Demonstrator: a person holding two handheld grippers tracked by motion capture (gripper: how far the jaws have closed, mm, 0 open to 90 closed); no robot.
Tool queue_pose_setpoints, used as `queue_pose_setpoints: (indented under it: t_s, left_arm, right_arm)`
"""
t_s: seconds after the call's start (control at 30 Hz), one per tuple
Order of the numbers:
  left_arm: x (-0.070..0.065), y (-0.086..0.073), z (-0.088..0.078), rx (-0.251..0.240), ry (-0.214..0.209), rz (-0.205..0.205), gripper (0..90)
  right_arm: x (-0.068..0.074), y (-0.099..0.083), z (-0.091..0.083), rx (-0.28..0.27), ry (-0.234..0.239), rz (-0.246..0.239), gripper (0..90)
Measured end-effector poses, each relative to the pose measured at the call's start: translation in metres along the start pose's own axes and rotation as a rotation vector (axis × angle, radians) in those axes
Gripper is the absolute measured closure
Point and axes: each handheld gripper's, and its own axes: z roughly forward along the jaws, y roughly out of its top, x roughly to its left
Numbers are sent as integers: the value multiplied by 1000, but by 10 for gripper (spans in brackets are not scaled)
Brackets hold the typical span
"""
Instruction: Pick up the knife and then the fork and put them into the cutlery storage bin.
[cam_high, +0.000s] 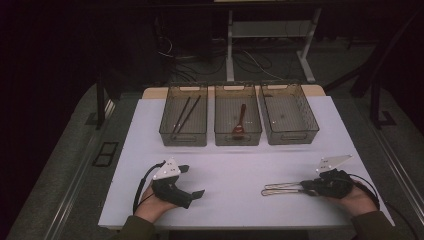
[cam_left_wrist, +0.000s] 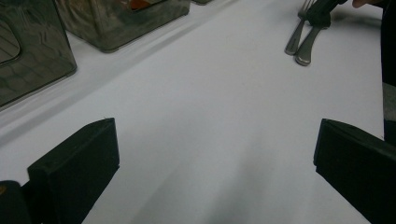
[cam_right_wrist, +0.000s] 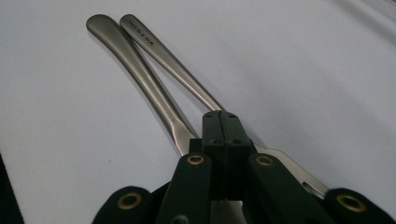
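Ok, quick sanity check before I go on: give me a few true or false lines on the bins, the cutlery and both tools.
1. The left tool is open and empty. True.
2. The right tool is wide open. False: its jaws are closed together over two metal cutlery handles lying on the table.
3. The left bin holds chopsticks. True.
4. The middle bin is empty. False: a spoon lies in it.
5. The right bin holds forks. False: it looks empty.

a dim lab: white-covered table (cam_high: 280, 205), cables (cam_high: 250, 62) tangled on the floor beyond, desk frame legs (cam_high: 230, 50).
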Motion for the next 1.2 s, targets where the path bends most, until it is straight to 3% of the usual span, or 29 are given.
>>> queue_pose_setpoints:
  t_s: [0.37, 0.57, 0.7, 0.8, 1.0, 1.2]
  left_arm:
    - [0, 0, 0, -1, -2, 6, 0]
    - [0, 0, -1, -4, -1, 7, 0]
    - [-1, 1, -1, -2, -2, 2, 0]
    - [-1, 1, 0, -7, -4, -2, 0]
    - [-2, 1, 1, -10, -5, -7, 0]
    - [-1, 0, 0, -6, -6, -5, 0]
  right_arm:
    - [5, -4, -4, 33, 60, -26, 892]
    - [5, -3, -5, 13, 77, -29, 889]
    - [8, 4, -14, -21, 79, -41, 783]
    - [13, 12, -17, -13, 86, -74, 709]
    - [25, 31, -14, 75, 74, -161, 612]
    - [29, 47, -3, 189, 77, -277, 605]
